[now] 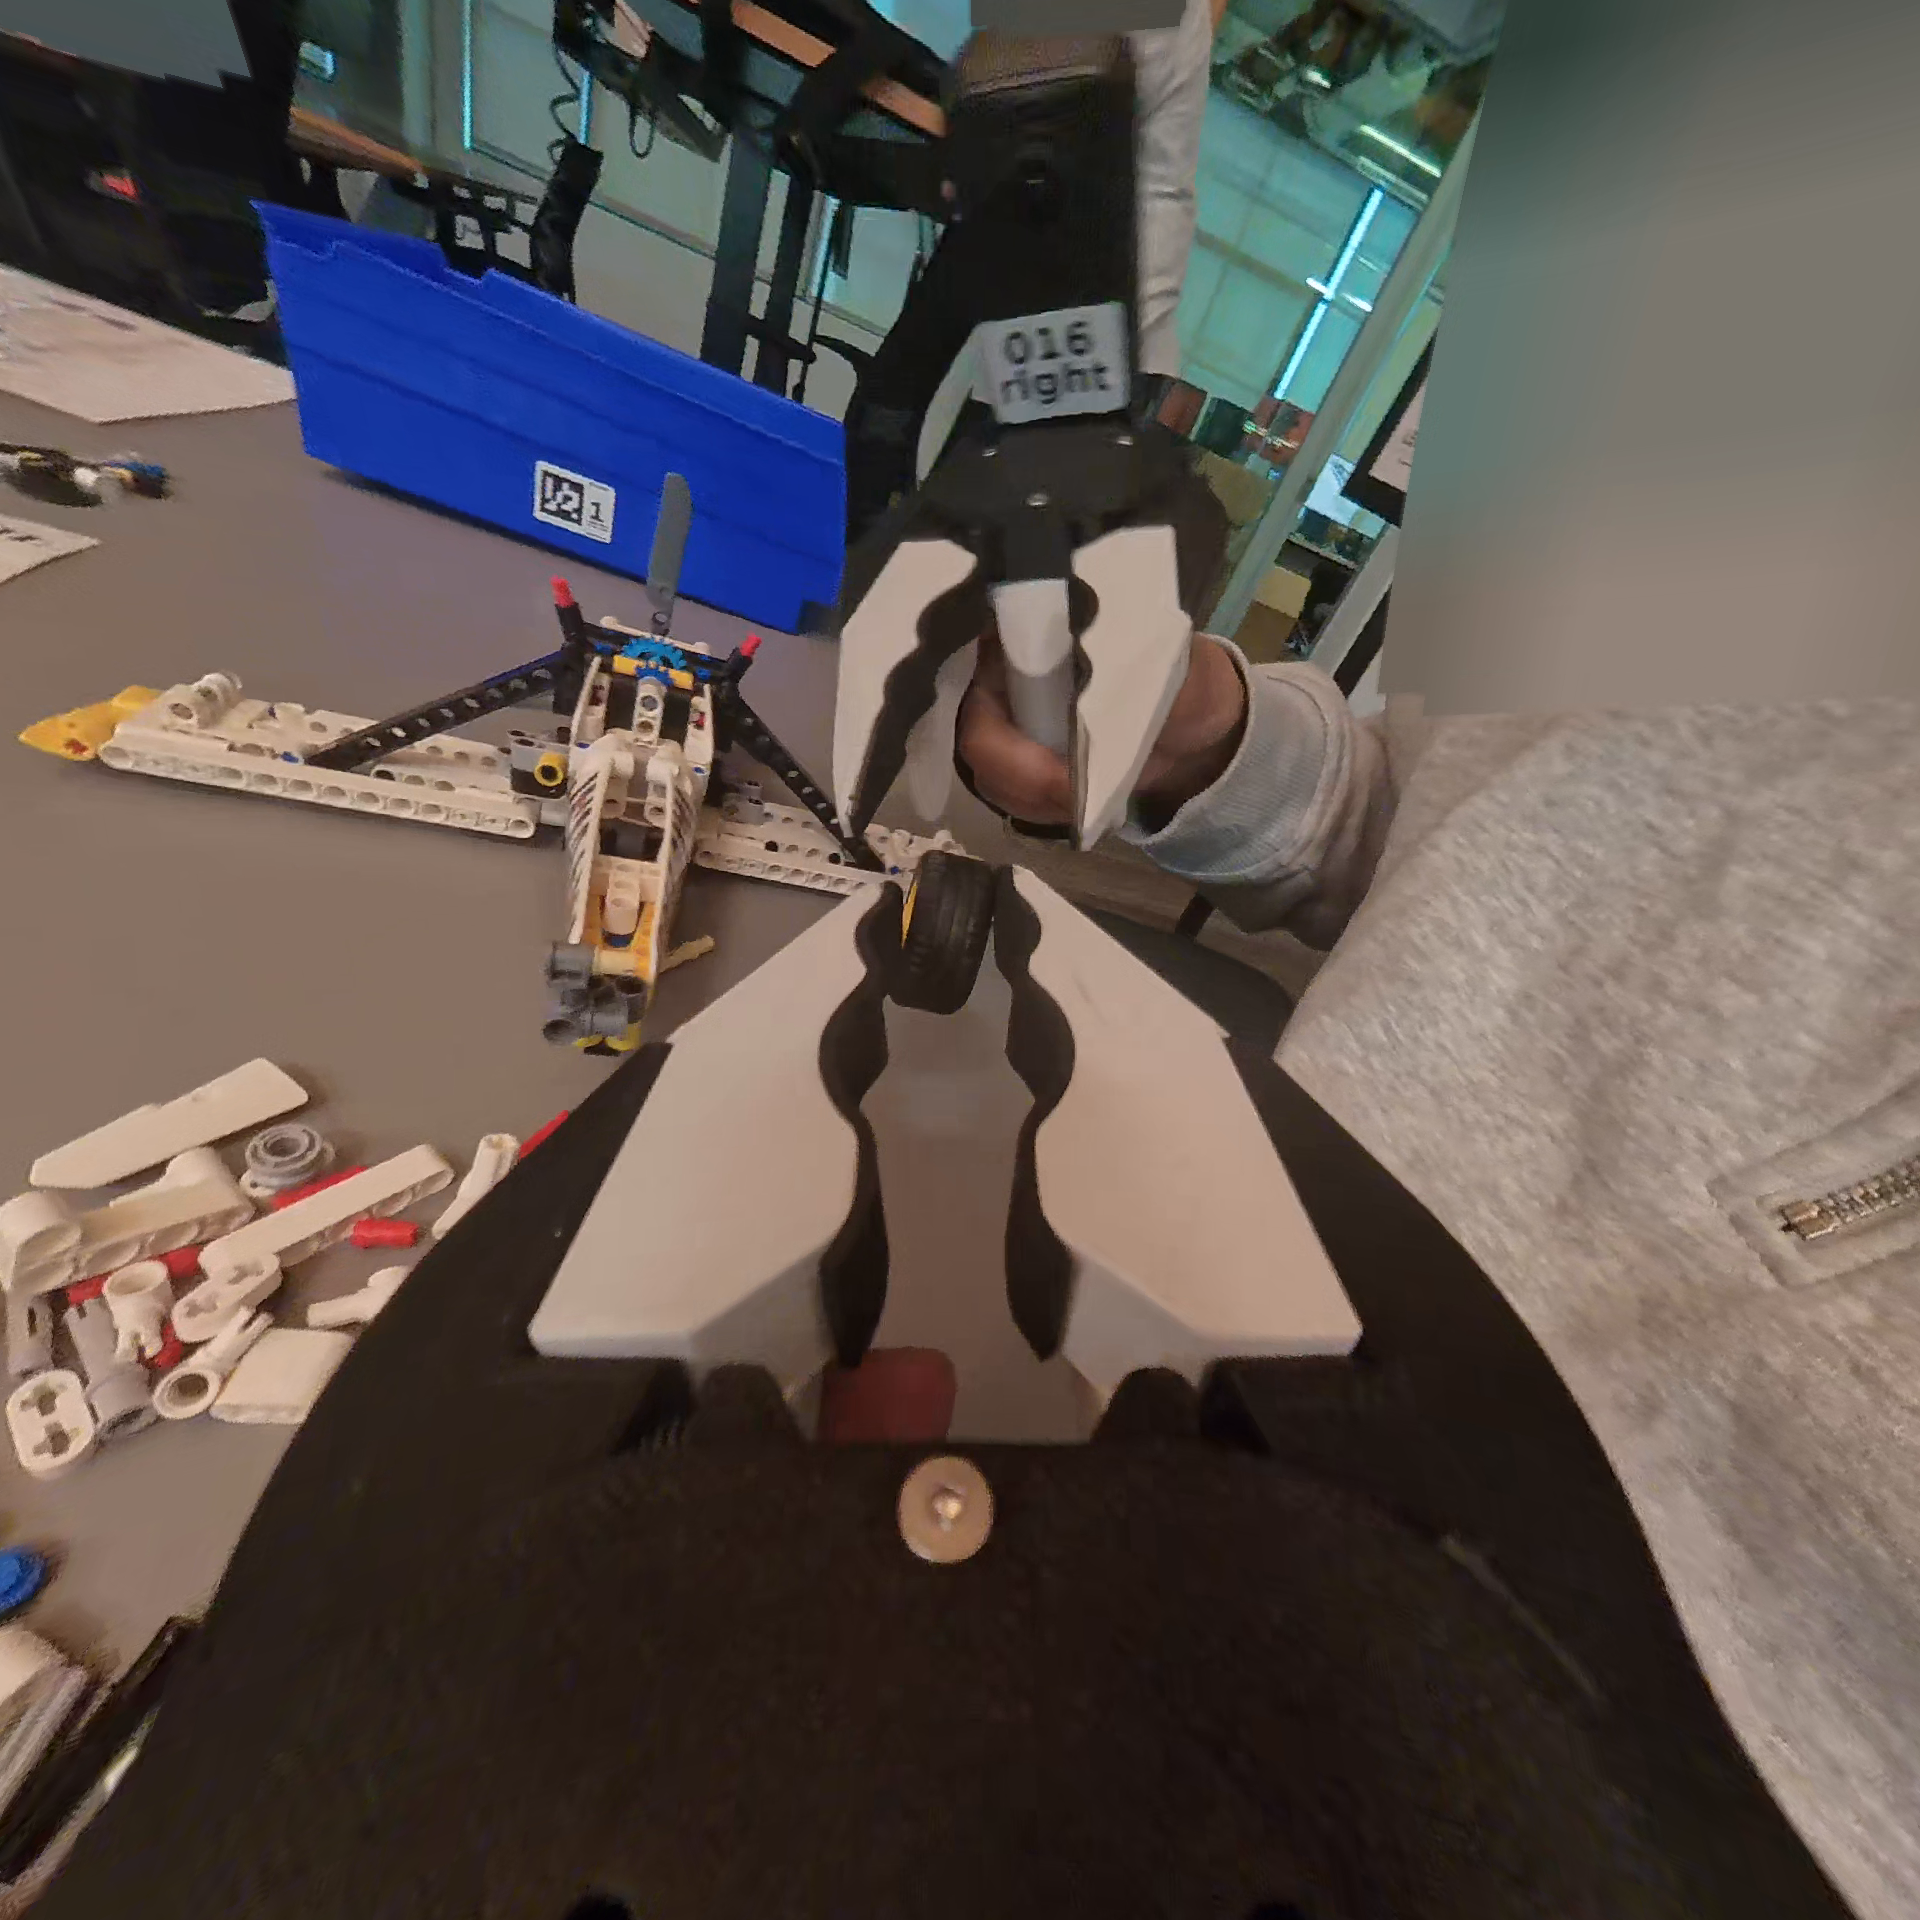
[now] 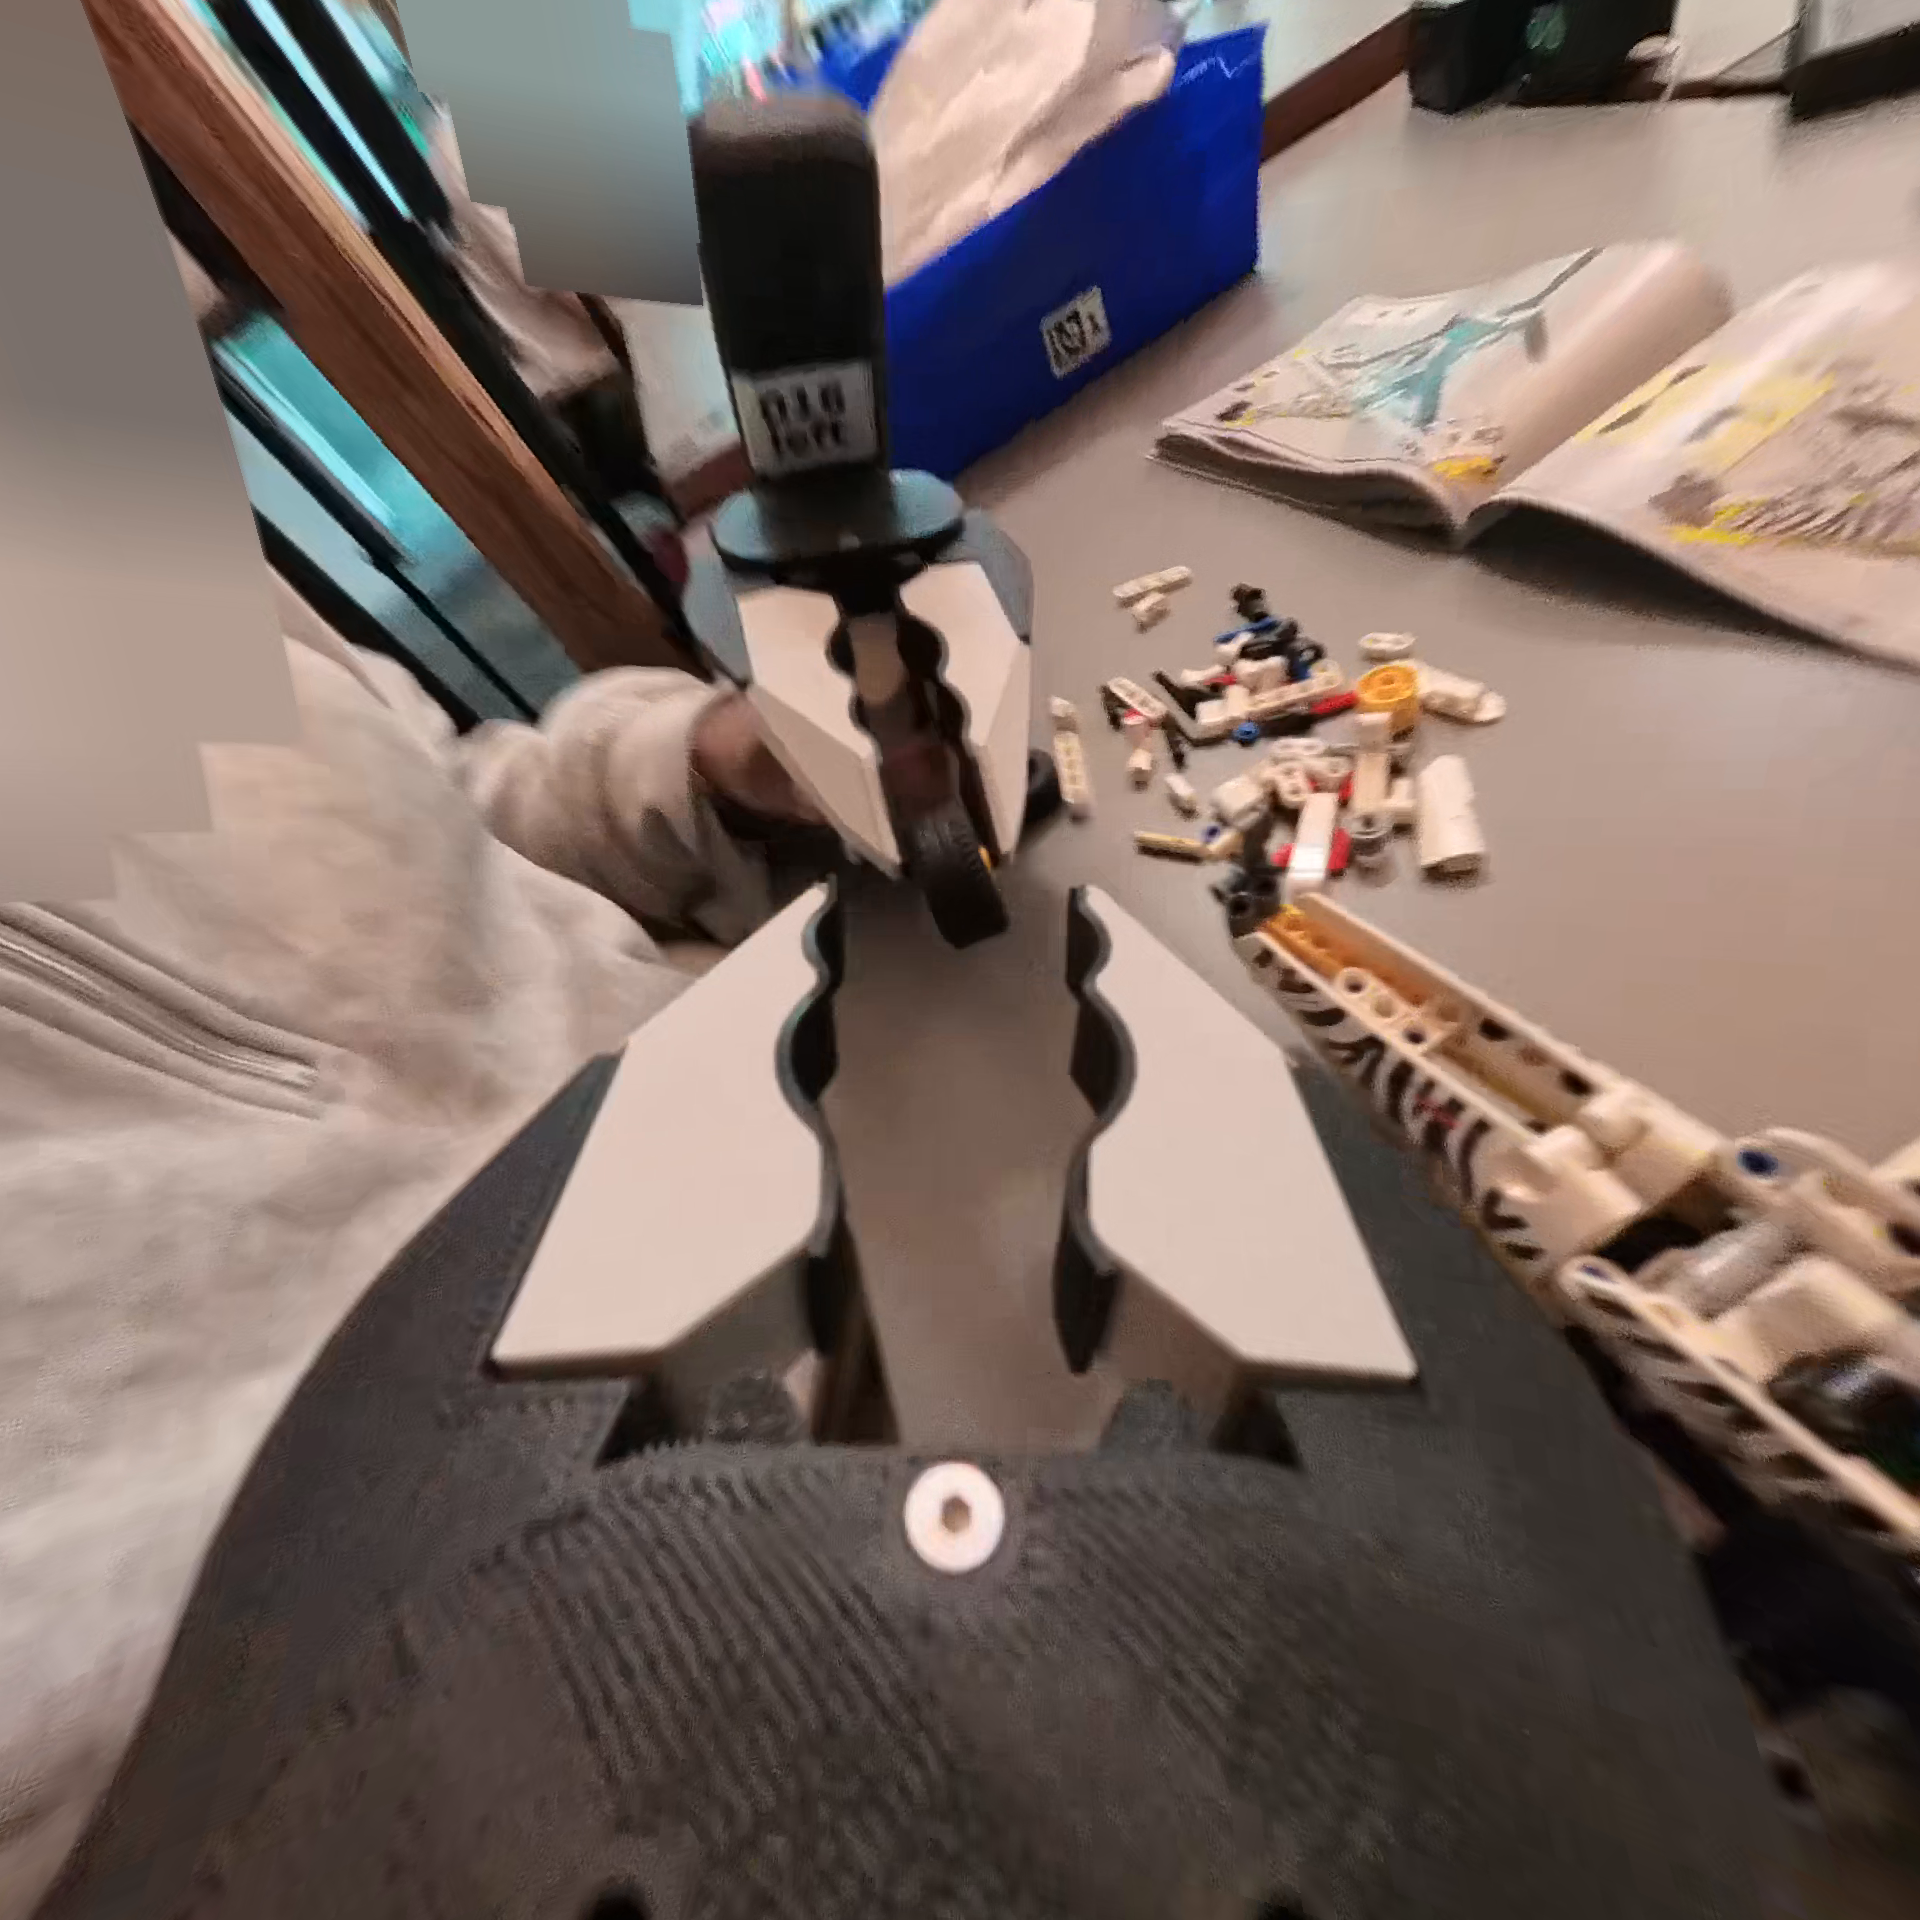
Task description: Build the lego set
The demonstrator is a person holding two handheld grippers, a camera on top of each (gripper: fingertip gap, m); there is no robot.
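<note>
My left gripper [image 1: 945, 902] is shut on a small black wheel [image 1: 940, 951] with a yellow hub, pinched at the fingertips and held above the table's near edge. My right gripper [image 2: 954, 899] is open and empty; its tips point at the wheel [image 2: 964, 883] from the opposite side, a short gap away. It also shows in the left wrist view [image 1: 977, 831], just above the wheel. The left gripper also shows in the right wrist view [image 2: 943, 860]. The half-built white, yellow and black plane model [image 1: 623, 790] lies on the grey table [image 1: 312, 987]; its striped body [image 2: 1455, 1091] runs beside my right gripper.
Loose white, grey and red pieces [image 1: 156, 1247] lie at the left; they also show in the right wrist view [image 2: 1299, 748]. A blue bin [image 1: 520, 416] stands behind the model. An open instruction booklet [image 2: 1558, 436] lies farther back. A person's grey sleeve [image 1: 1610, 1039] is close. The grippers are tip to tip, or close to it.
</note>
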